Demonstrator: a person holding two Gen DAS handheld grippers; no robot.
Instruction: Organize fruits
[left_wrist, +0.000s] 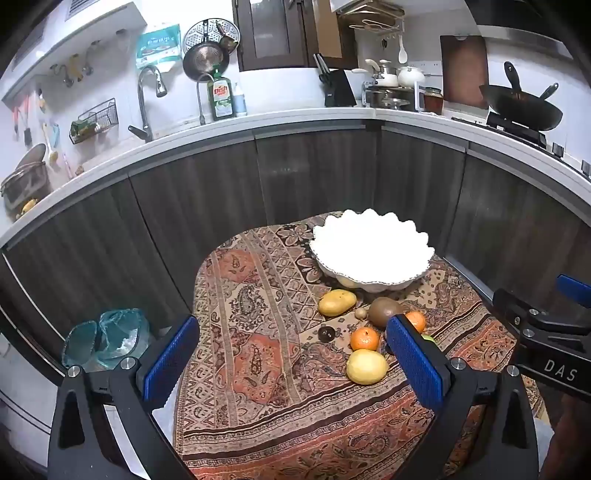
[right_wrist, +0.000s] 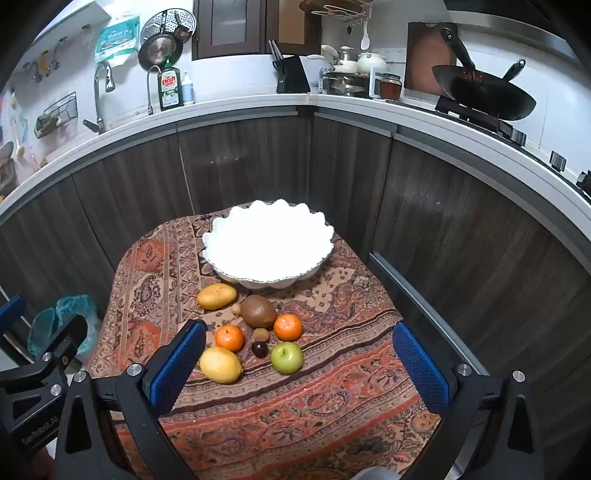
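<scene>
- Both the left gripper (left_wrist: 291, 363) and the right gripper (right_wrist: 299, 363) are wide open and hold nothing.
- The fruits sit mid-frame on the patterned cloth (right_wrist: 332, 398), below the empty white bowl (right_wrist: 267, 245).
- I'd grab the green apple (right_wrist: 287, 357) first, squeezing softly around its middle.

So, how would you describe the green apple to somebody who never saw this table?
Find the white scalloped bowl on the patterned cloth; the fruits lie in front of it. The green apple is at the near right corner of the group, the only green fruit.
</scene>
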